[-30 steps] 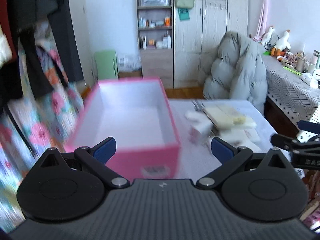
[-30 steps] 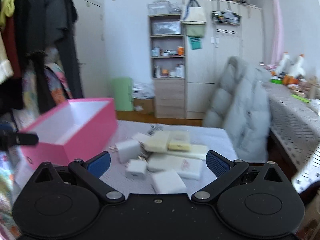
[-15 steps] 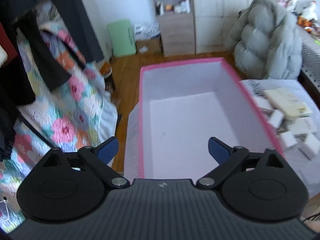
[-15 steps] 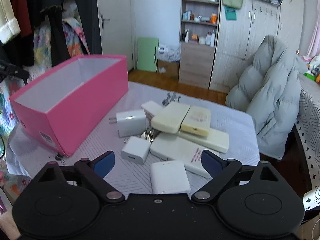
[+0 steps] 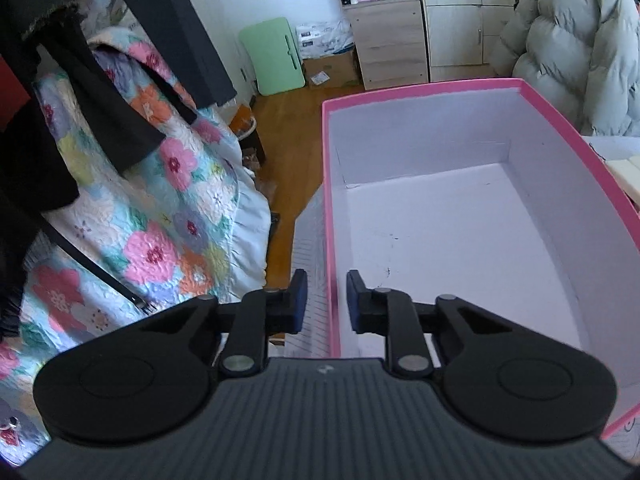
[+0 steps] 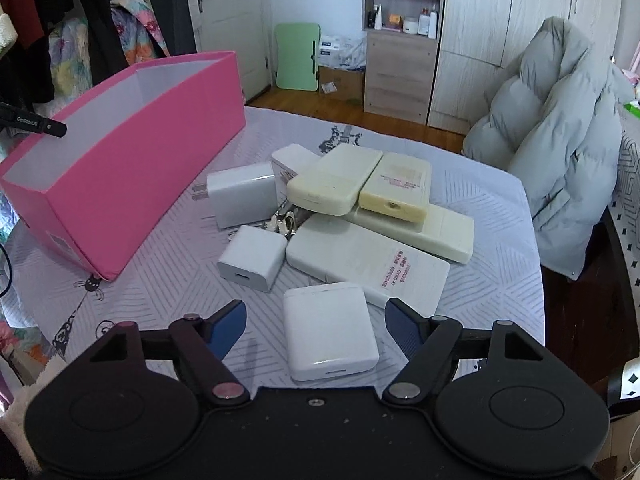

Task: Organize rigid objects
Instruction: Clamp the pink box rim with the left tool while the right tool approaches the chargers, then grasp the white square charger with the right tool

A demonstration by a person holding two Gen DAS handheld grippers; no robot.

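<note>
An empty pink box (image 5: 420,92) with a white inside fills the left wrist view. My left gripper (image 5: 326,300) straddles its left wall near the front corner, one finger outside and one inside. The jaws are closing, and a thin gap still shows on each side of the wall. In the right wrist view the pink box (image 6: 132,168) stands at the left of the table. Beside it lies a pile of white chargers (image 6: 240,196), cream blocks (image 6: 336,184) and a white power bank (image 6: 368,264). My right gripper (image 6: 316,332) is open and closing around a white case (image 6: 328,332), without touching it.
A grey puffer jacket (image 6: 560,152) hangs over a chair at the table's right. A floral quilt (image 5: 152,216) and dark hanging clothes (image 5: 80,80) lie left of the box. The patterned tablecloth (image 6: 152,288) ends close to the box's near end. The left gripper's tip (image 6: 32,122) pokes in at the left.
My left gripper swung left and down over the box, and its jaws narrowed around the left wall. My right gripper dipped toward the white case, and its jaws narrowed a little.
</note>
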